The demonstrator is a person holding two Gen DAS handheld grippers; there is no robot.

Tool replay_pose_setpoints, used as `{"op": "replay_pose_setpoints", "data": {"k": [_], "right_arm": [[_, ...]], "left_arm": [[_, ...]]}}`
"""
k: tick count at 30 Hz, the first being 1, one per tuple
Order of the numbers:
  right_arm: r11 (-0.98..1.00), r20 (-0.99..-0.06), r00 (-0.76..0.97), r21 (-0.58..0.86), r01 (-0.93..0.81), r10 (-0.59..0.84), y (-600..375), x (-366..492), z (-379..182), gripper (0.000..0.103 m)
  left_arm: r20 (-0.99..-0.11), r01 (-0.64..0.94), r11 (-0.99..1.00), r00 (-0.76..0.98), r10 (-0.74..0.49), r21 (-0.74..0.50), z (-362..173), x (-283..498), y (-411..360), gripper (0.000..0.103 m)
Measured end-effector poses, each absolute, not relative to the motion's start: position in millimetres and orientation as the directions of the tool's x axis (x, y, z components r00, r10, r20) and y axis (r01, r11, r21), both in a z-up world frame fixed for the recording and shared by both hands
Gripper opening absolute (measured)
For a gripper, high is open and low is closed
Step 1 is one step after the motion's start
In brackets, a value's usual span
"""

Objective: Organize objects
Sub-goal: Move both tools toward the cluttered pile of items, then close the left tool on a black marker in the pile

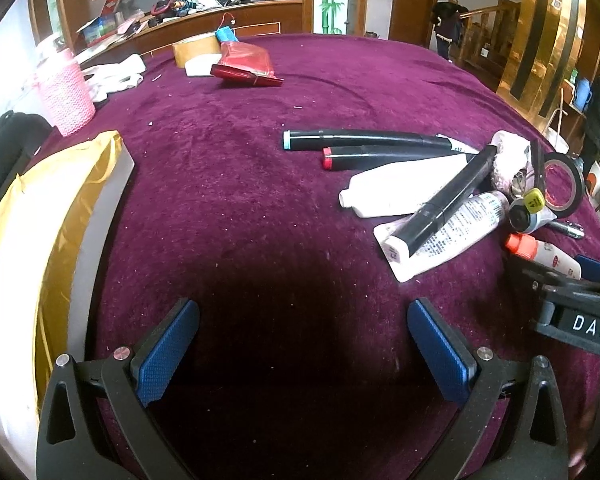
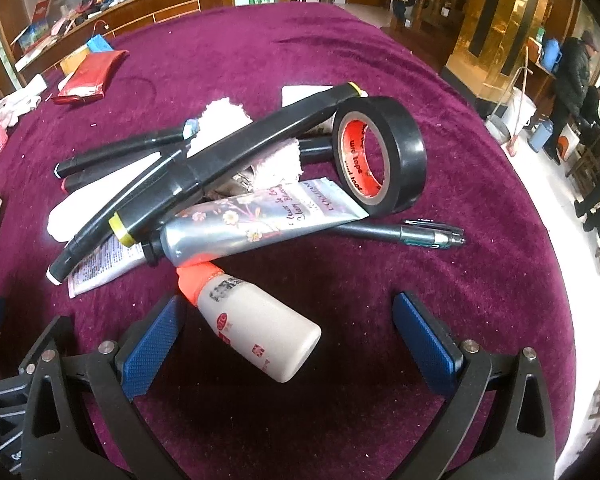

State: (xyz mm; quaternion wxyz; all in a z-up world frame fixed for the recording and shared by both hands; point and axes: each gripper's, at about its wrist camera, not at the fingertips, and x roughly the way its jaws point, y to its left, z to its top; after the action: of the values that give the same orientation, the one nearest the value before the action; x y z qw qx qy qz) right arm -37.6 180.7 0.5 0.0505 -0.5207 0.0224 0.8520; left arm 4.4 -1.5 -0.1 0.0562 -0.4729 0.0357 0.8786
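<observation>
A heap of small items lies on the purple cloth. In the right wrist view a white bottle with an orange cap (image 2: 256, 328) lies between the spread fingers of my right gripper (image 2: 288, 340), which is open. Behind it are a silver floral tube (image 2: 256, 222), a yellow-banded black marker (image 2: 220, 160), a roll of black tape (image 2: 380, 152) and a pen (image 2: 412, 234). In the left wrist view my left gripper (image 1: 304, 348) is open over bare cloth. The heap sits to its right: black markers (image 1: 364, 140), a white tube (image 1: 404, 186), the tape (image 1: 562, 184), the bottle (image 1: 544, 250).
A box lined with yellow plastic (image 1: 40, 248) stands at the left edge. A pink knitted container (image 1: 64, 92), a brown tape roll (image 1: 196, 50) and a red pouch (image 1: 246, 66) lie at the far side. People (image 2: 576, 68) stand beyond the table at right.
</observation>
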Motion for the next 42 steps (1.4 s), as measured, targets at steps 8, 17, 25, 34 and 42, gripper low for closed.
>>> {"op": "replay_pose_setpoints", "data": {"k": [8, 17, 25, 34, 42], "right_arm": [[-1.0, -0.918, -0.397, -0.018, -0.025, 0.027, 183, -39, 2, 0.103], [-0.993, -0.859, -0.499, -0.121, -0.015, 0.113, 193, -5, 45, 0.103], [-0.997, -0.874, -0.483, 0.065, -0.028, -0.043, 225, -6, 61, 0.103], [-0.984, -0.799, -0.596, 0.032, -0.173, 0.079, 264, 25, 93, 0.101], [-0.958, -0.863, -0.481, 0.251, -0.14, -0.156, 275, 4, 75, 0.103]], "left_arm": [[-0.897, -0.167, -0.986, -0.436, 0.073, 0.001, 3, -11, -3, 0.101], [-0.799, -0.227, -0.974, -0.583, 0.144, -0.009, 71, -7, -18, 0.1], [-0.8, -0.467, -0.884, -0.534, 0.274, 0.009, 90, -43, 24, 0.1], [-0.878, -0.503, -0.86, -0.373, 0.301, -0.082, 56, -47, 61, 0.07], [-0.895, -0.525, -0.847, -0.332, 0.297, -0.086, 44, -52, 73, 0.041]]}}
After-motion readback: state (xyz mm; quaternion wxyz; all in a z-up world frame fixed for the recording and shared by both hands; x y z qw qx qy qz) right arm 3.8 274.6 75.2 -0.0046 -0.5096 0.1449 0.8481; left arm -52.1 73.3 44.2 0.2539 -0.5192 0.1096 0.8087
